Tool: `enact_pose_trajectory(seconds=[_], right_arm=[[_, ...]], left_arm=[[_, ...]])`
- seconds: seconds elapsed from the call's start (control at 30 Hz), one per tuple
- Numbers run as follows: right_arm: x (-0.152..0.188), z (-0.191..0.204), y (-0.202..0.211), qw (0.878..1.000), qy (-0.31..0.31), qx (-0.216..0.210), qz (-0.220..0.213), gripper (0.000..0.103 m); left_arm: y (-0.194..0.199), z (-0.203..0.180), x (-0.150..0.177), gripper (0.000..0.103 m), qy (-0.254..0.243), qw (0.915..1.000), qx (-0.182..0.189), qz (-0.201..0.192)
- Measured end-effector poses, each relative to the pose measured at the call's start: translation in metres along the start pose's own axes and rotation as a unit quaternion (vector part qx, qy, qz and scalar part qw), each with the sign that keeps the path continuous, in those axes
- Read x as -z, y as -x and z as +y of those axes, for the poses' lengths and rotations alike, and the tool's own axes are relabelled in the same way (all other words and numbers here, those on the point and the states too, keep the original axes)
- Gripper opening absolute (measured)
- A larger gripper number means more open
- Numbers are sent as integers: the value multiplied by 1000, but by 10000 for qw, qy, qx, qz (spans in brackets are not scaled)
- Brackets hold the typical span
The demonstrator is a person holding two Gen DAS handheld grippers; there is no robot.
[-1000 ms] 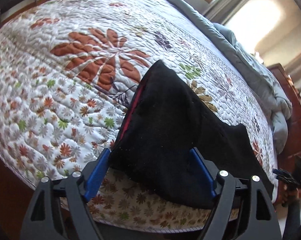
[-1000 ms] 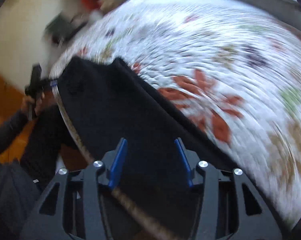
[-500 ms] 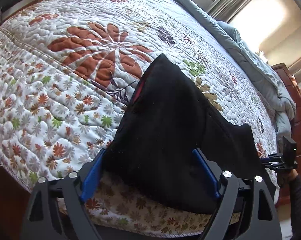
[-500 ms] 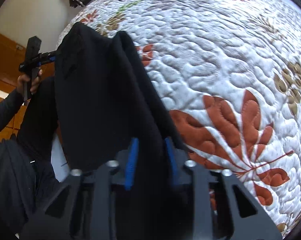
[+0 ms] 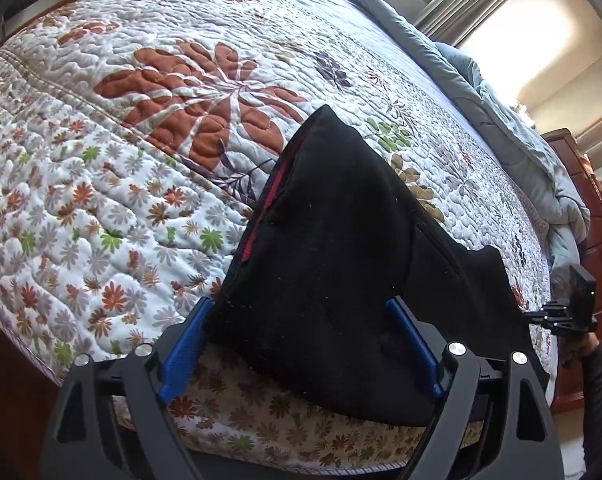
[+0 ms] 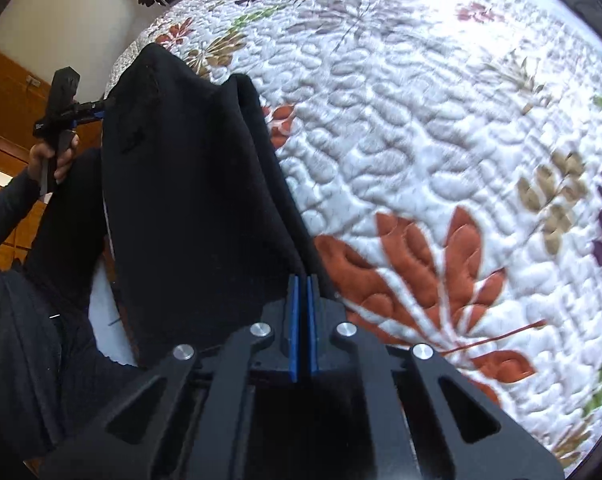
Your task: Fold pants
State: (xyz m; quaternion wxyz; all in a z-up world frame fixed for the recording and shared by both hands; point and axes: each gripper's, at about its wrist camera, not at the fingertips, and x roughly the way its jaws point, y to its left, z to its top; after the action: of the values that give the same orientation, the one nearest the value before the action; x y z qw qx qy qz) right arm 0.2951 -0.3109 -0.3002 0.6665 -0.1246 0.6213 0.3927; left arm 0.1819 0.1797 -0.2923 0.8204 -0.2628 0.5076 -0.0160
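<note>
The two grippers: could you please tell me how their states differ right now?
The left gripper stands wide open, the black pants lying between its fingers; the right gripper is pressed shut on the pants' edge. Both have blue pads and hover over the floral quilt.

Bright daylight pours in from the curtained window (image 5: 541, 20) at upper right of the left wrist view, blown out to white glare. The white floral quilted bedspread (image 5: 141, 140) bulges under strong fisheye bending, corners vignetted black. The black fabric pants (image 6: 189, 200) read as near-featureless dark. Right wrist view's right side smears softly.
</note>
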Motion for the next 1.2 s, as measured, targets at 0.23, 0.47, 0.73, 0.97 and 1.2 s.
enact_pose_trajectory(seconds=[0.23,0.47,0.73,0.97,1.2], right_arm=[[5,-15,0,9996,-243,-122,77,19],[71,-52,56,9959,-765,404,265,26],[113,-48,45,9916,-625,733,860,30],[120,-48,42,9899,-474,864,1021,3],[124,-50,46,9898,-525,986,881,20]], left_arm=[[-5,-1,-3,89,-14,10000,3,74],[-11,0,-7,91,-10,9999,33,140],[-12,0,-7,91,-48,9999,1,132],[-12,-1,-6,91,-39,9999,-55,123],[-13,-2,-6,91,-61,9999,-78,141]])
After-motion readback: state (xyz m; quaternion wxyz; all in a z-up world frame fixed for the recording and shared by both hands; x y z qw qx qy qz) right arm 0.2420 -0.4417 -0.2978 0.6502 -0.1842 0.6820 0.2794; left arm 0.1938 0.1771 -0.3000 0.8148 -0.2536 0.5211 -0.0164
